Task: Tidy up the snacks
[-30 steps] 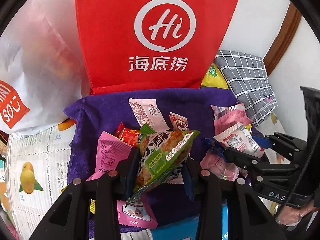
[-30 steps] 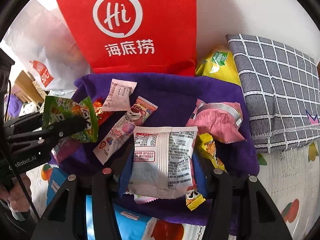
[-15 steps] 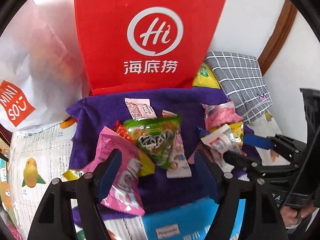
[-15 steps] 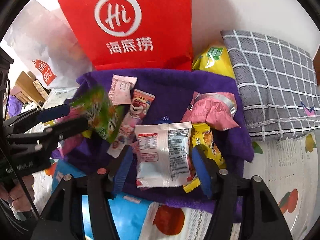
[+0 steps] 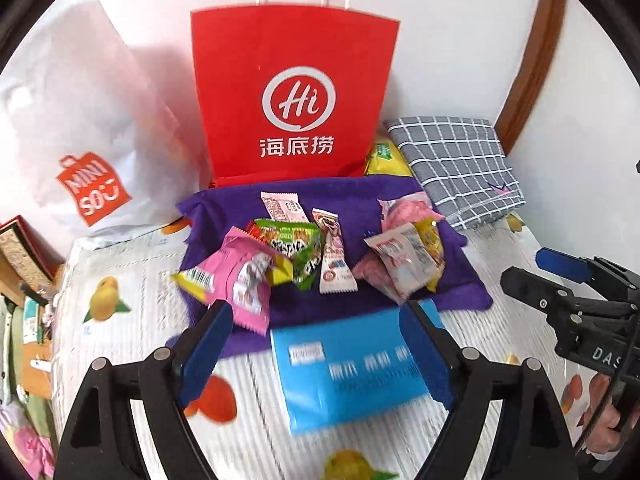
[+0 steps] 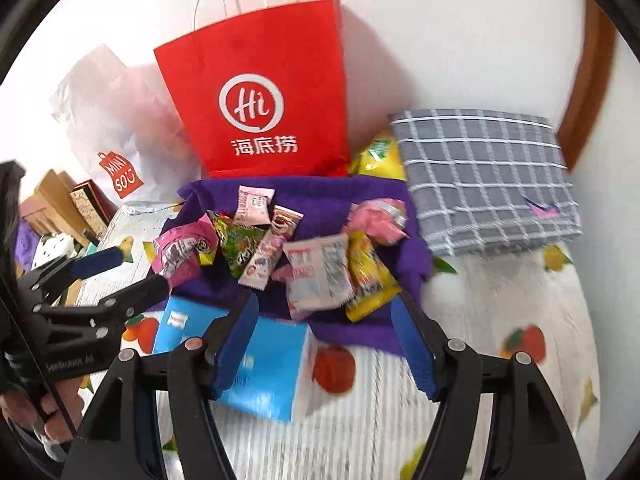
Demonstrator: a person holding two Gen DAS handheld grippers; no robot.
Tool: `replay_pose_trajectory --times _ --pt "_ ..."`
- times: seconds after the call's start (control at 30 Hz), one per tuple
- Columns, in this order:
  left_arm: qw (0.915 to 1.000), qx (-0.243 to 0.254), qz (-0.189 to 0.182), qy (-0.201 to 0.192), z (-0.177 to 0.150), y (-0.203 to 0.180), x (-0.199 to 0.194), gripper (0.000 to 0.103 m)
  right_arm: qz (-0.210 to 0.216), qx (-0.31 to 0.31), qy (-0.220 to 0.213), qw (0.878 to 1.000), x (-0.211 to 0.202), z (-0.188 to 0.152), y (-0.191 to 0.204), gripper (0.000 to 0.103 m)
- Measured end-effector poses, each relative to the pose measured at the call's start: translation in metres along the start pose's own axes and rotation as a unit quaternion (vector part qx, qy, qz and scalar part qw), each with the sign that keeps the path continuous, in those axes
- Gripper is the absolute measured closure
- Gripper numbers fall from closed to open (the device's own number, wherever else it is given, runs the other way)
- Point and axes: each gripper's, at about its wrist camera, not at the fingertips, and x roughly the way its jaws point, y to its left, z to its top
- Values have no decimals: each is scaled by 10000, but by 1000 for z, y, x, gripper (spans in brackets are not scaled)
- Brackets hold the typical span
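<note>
**Left wrist view: both tools empty, snacks lying in two heaps on the purple cloth**

Left wrist view shows the left gripper with jaws standing well apart and nothing between them; they have just been opening. The right gripper has likewise just been opening, its jaws apart and empty.

The snacks lie on a purple cloth spread in front of a red paper bag. Left heap: a pink packet overlapping a green packet, with a long pink-and-white bar just beside them. Right heap: a white sachet lying over a yellow packet, with a crumpled pink wrapper behind. One small pale sachet lies apart near the bag. A blue box sits at the near edge of the cloth, partly on it.

Handling assessment: all packets appear light, thin and soft-walled. Film wrappers look glossy, so likely slippery. Contents may crush under a hard squeeze. Recommended hold is on a crimped end seal or across the flat body near an edge, not on the puffed middle. Overlapping pieces may drag a neighbour along when lifted. The soft cloth beneath could bunch if a fingertip digs in.
</note>
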Motion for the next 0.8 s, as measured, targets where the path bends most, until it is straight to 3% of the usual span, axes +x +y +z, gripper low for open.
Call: replay_pose_trajectory --times 0.2,0.5,0.67,0.8 --pt "9994 96 221 -261 -30 -9 -48 14 -256 50 -266 9993 -46 -32 -4 30" --pt "9976 -11 453 -531 -69 -11 -94 11 -214 524 -393 9976 -89 -82 -17 28" --pt "9970 -97 445 -618 -83 -15 -109 8 -341 568 -638 9958 -111 -105 -19 9" --pt "9966 -110 468 -666 -91 -21 -116 6 -442 649 -698 9945 -122 -117 -24 2"
